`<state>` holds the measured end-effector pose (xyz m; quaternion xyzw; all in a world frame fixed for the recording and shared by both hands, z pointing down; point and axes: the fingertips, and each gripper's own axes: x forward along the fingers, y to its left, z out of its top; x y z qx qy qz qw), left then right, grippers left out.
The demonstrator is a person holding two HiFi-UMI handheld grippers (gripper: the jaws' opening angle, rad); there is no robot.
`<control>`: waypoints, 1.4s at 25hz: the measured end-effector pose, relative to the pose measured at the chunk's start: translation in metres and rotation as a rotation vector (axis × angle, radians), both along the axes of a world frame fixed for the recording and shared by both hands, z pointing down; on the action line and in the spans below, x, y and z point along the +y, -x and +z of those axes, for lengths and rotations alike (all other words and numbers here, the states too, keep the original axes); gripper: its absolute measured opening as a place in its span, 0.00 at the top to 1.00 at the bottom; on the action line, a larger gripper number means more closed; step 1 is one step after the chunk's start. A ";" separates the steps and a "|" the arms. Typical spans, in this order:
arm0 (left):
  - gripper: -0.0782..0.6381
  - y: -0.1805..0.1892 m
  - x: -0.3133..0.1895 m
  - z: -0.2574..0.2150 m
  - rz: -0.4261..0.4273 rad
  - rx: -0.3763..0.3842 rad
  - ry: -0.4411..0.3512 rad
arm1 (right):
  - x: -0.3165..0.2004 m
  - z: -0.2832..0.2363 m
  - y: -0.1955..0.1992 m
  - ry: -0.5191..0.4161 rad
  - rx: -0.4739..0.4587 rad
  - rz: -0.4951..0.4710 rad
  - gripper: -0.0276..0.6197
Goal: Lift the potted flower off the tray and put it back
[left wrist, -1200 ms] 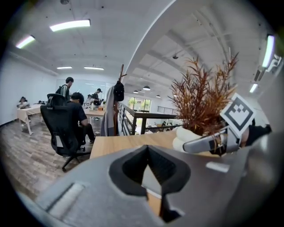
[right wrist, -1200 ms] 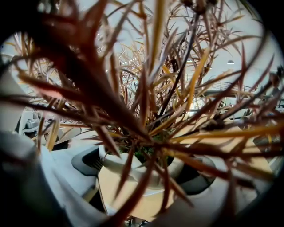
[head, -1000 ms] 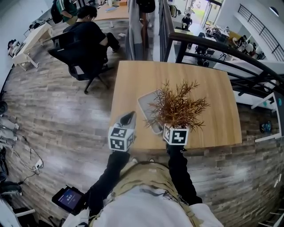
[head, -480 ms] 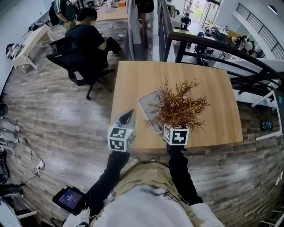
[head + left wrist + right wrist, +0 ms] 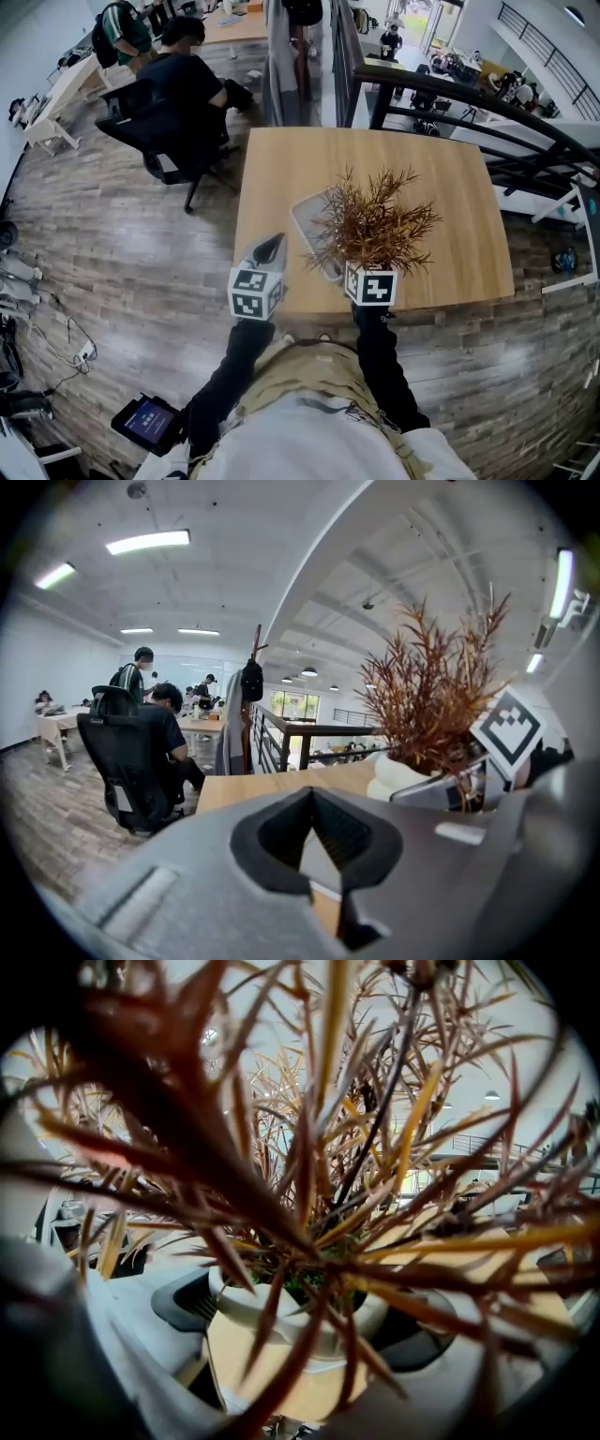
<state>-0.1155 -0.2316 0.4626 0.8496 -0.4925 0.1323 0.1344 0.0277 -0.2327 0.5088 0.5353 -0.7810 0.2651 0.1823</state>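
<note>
The right gripper [image 5: 302, 1326] is shown closed on the potted flower [image 5: 375, 225]. Its white pot [image 5: 291, 1309] is clasped between the two jaws, with a dark pad [image 5: 183, 1302] pressed to each side. The stiff russet foliage is spread above and in front of the jaws and fills most of the right gripper view. The grey tray [image 5: 307, 220] is seen just ahead of these jaws and to their left, partly covered by the foliage; whether the pot's base touches it cannot be told. The left gripper [image 5: 314, 841] is held with its jaws brought together on nothing. Only a small diamond-shaped opening is left between the pads, through which the wooden table [image 5: 441, 187] is seen. The pot lies ahead of the left jaws and to their right, apart from them, with the right gripper's marker cube [image 5: 511, 733] beside it. Far ahead of the left jaws, to their left, a person is seated on a black office chair [image 5: 117, 761].
</note>
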 end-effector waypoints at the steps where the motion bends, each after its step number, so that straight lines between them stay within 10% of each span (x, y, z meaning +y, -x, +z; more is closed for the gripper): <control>1: 0.89 0.000 0.000 0.001 -0.002 0.000 0.002 | 0.000 0.000 0.000 0.002 0.002 -0.001 0.19; 8: 0.89 0.001 -0.001 0.004 -0.005 -0.002 0.011 | -0.012 0.068 -0.019 0.002 0.023 0.001 0.19; 16: 0.89 0.001 0.000 0.006 -0.007 -0.001 0.022 | -0.001 0.014 0.003 0.032 -0.021 -0.012 0.19; 35: 0.89 0.003 -0.016 0.055 -0.044 -0.019 0.082 | -0.026 0.068 -0.006 0.068 0.020 -0.035 0.19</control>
